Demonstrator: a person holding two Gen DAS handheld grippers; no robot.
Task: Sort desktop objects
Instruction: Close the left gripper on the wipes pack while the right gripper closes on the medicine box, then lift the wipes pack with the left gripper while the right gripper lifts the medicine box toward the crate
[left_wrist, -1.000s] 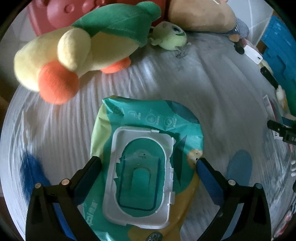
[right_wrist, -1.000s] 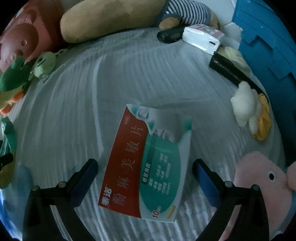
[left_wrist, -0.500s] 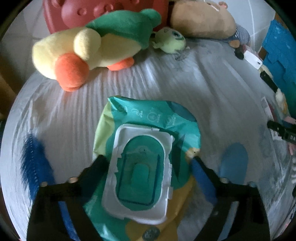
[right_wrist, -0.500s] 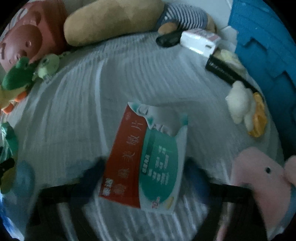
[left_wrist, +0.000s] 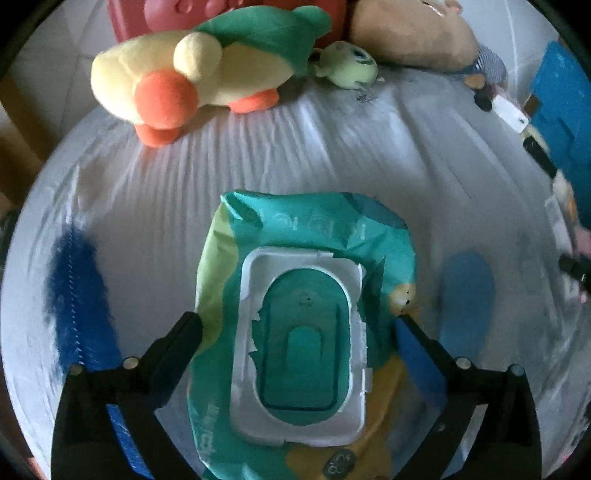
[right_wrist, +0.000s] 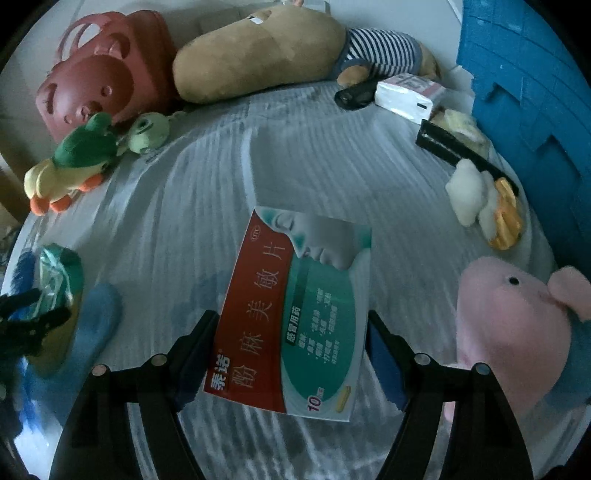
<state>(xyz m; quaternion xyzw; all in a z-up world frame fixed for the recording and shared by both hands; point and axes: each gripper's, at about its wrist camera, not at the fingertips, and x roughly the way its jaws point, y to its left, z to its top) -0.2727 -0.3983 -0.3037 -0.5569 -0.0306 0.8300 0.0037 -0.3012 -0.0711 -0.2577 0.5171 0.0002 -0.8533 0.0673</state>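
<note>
My left gripper (left_wrist: 295, 325) clamps wipes pack (left_wrist: 306, 317); right gripper (right_wrist: 291, 328) clamps medicine box (right_wrist: 295, 317). Both items sit between fingers, above white cloth (right_wrist: 207, 192). Sorting barely begun, I judge: plush toys (left_wrist: 192, 81), tissue pack (right_wrist: 406, 94) lie scattered.

Left gripper (left_wrist: 295, 321), right gripper (right_wrist: 291, 325): black angular fingers, blue inner pads, round silver screws atop; pad material seemingly rubber, blur hides detail.
</note>
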